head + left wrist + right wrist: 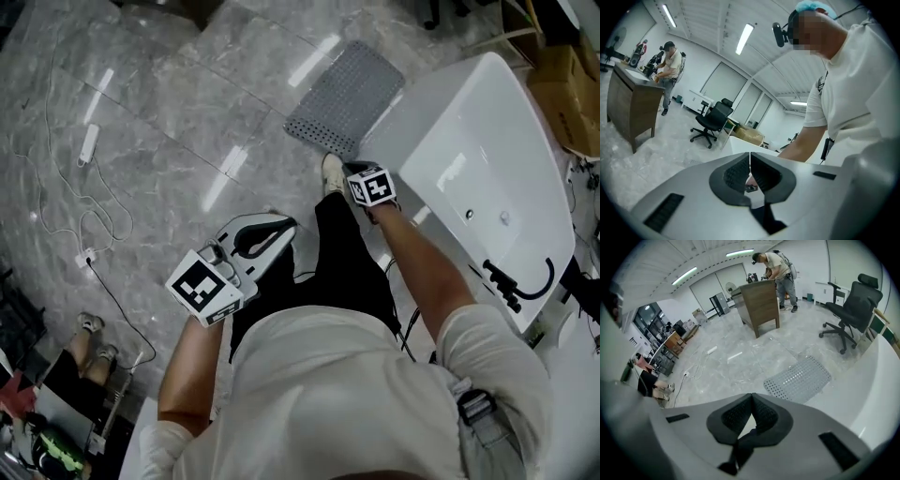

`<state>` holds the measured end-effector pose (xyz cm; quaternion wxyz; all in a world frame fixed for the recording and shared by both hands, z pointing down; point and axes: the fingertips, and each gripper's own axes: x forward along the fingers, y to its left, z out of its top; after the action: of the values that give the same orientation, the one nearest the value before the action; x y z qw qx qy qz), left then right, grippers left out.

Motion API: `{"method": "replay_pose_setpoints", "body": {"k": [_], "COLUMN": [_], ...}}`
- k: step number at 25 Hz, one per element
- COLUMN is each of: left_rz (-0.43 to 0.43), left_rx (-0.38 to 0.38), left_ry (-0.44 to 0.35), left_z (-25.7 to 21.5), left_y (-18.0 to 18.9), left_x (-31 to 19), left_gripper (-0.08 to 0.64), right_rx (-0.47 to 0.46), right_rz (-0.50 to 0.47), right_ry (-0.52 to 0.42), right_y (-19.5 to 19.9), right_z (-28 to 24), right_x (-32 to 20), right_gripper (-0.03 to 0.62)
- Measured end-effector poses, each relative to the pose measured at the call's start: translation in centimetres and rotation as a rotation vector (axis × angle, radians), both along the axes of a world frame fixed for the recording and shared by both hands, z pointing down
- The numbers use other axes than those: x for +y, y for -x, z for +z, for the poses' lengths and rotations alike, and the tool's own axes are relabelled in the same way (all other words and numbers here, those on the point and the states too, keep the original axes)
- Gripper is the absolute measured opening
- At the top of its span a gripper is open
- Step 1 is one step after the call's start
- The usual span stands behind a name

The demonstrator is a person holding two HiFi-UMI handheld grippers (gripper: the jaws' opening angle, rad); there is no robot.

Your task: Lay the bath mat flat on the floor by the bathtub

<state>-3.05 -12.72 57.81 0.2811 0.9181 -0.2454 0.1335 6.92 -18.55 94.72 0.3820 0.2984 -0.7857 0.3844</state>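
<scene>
The grey perforated bath mat (345, 97) lies spread flat on the marble floor, its long side against the white bathtub (487, 169). In the right gripper view the bath mat (799, 378) shows ahead of the jaws, beside the bathtub's rim (869, 390). My right gripper (352, 170) hangs above the mat's near end, apart from it; its jaws are shut on nothing (752, 395). My left gripper (286, 227) is held by my left leg, well away from the mat, and its jaws (750, 155) are also closed and hold nothing.
White cables and a power strip (89, 145) trail across the floor at left. Black faucet (520, 281) sits on the tub's near end. Cardboard boxes (572, 94) stand behind the tub. A wooden desk (759, 305) and an office chair (853, 301) stand further off.
</scene>
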Motion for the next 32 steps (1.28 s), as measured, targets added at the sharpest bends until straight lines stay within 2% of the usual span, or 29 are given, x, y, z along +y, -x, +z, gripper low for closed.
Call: {"method": "replay_pose_setpoints", "body": {"k": [3,8,13,17,21,25,32], "left_rz": [0.008,0.042,0.067,0.047,0.029,0.033,0.006], "left_rx": [-0.009,-0.083,-0.083,-0.048,-0.024,-0.036,-0.045], "left_ry": [-0.035,-0.110,-0.145,-0.142,-0.128,-0.137,-0.162], "left_z": [-2.6,-5.8,-8.7,-10.1,-10.6,-10.9,-11.8], "left_y": [1.7,2.7,1.8,1.3,1.1,1.4,2.0], "left_x": [1.3,3.0,4.6,5.9,7.2,8.1,9.0], "left_gripper": [0.020,0.020,0.020,0.020,0.020,0.020,0.020], "right_rx": [-0.040,-0.060,-0.093,-0.129,-0.171,-0.196,-0.214], "right_rz": [-0.016,-0.054,-0.077,-0.114,-0.147,-0.165,-0.197], "right_ry": [-0.035,-0.116,-0.182,-0.226,-0.273,-0.330,-0.403], "right_y": [0.5,-0.4,-1.1,-0.3,0.2,0.7,1.3], "right_z": [-5.3,-13.2,-20.0,-24.5,-28.2,-31.3,-34.0], "right_x": [3.6,7.6,10.9,13.4,14.8,15.0,14.1], "right_gripper": [0.009,0.009,0.010,0.009,0.009,0.009,0.009]}}
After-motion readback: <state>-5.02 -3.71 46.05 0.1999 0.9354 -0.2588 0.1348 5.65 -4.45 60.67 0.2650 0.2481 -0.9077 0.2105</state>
